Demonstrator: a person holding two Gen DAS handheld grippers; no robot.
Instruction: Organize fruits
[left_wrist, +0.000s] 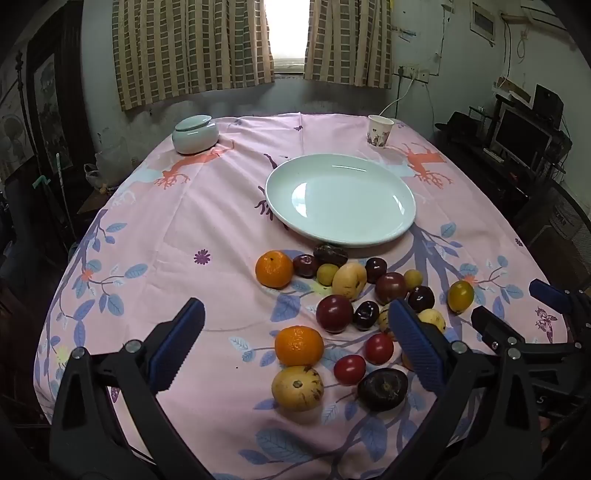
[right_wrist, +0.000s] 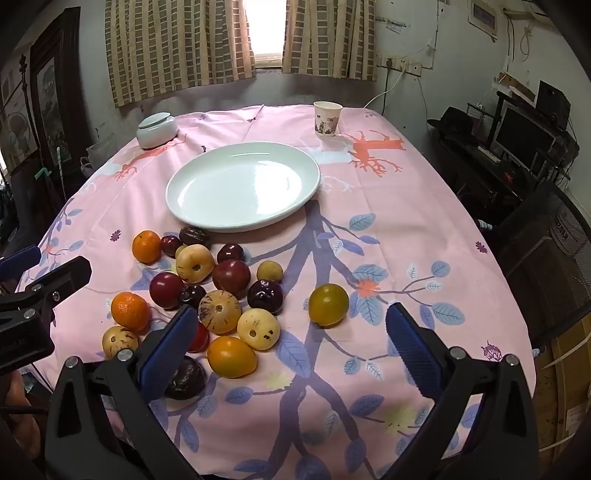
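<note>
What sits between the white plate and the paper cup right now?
Nothing: only bare pink tablecloth lies between the white plate and the paper cup. The right wrist view shows it most clearly.

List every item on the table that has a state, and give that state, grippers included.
left gripper: open, holds nothing
right gripper: open, holds nothing
white plate: upright, empty
lidded ceramic jar: lid on
paper cup: upright, contents hidden
fruit pile: loose on the cloth, none on the plate
yellow-green fruit: apart from the pile
curtains: parted in the middle
</note>
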